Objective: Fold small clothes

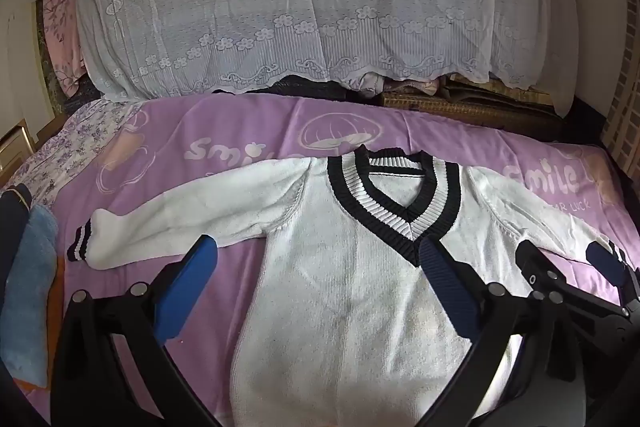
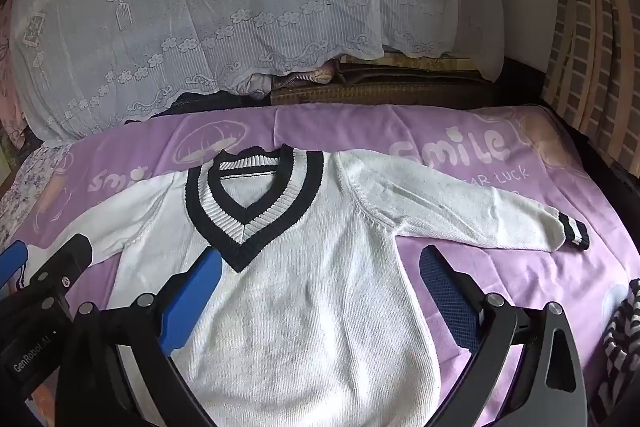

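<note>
The white V-neck sweater [image 1: 340, 279] lies flat, sleeves spread, mid-frame on the purple blanket [image 1: 248, 123]. The left gripper [image 1: 320, 255] and right gripper [image 2: 320, 259] hover with jaws wide apart, holding nothing. Best pinch each striped cuff [image 2: 574, 233] and fold the sleeves inward evenly.

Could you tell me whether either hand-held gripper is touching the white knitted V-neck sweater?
Cannot tell. The left hand-held gripper and right hand-held gripper are open above the white knitted V-neck sweater; neither wrist view plainly shows contact or a gap.

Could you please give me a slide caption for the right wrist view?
Open right gripper poised above a white V-neck sweater spread flat on a purple blanket.
</note>
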The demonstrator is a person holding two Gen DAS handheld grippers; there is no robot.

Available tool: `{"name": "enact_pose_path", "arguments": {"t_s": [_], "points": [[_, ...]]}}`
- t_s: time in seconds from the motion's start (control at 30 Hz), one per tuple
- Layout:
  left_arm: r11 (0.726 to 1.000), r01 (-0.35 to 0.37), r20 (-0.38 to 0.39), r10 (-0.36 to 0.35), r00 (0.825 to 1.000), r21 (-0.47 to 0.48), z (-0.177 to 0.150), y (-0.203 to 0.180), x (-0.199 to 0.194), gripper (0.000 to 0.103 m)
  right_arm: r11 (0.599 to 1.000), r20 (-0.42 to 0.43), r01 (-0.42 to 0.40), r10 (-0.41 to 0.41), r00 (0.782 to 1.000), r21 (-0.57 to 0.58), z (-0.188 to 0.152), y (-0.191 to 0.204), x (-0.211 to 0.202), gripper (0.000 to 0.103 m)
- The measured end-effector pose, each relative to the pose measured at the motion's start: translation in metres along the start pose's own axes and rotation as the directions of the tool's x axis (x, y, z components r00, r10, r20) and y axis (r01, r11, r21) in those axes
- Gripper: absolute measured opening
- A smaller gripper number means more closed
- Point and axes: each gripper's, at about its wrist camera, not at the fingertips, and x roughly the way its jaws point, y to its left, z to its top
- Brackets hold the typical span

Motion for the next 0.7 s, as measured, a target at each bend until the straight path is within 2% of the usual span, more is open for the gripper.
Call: {"name": "enact_pose_path", "arguments": {"t_s": [0.3, 0.7], "points": [[1.0, 0.001, -0.007, -0.001, 1.0, -0.006, -0.001, 0.006, 0.0, 0.099, 1.0, 0.017, 0.002, -0.002, 1.0, 0.001, 0.001, -0.005, -0.005, 0.1], [1.0, -0.002, -0.011, 0.002, 1.0, -0.012, -0.002, 0.005, 0.0, 0.099, 1.0, -0.001, 0.0, 0.0, 1.0, -0.004, -0.003, 0.0, 0.001, 0.1]]}}
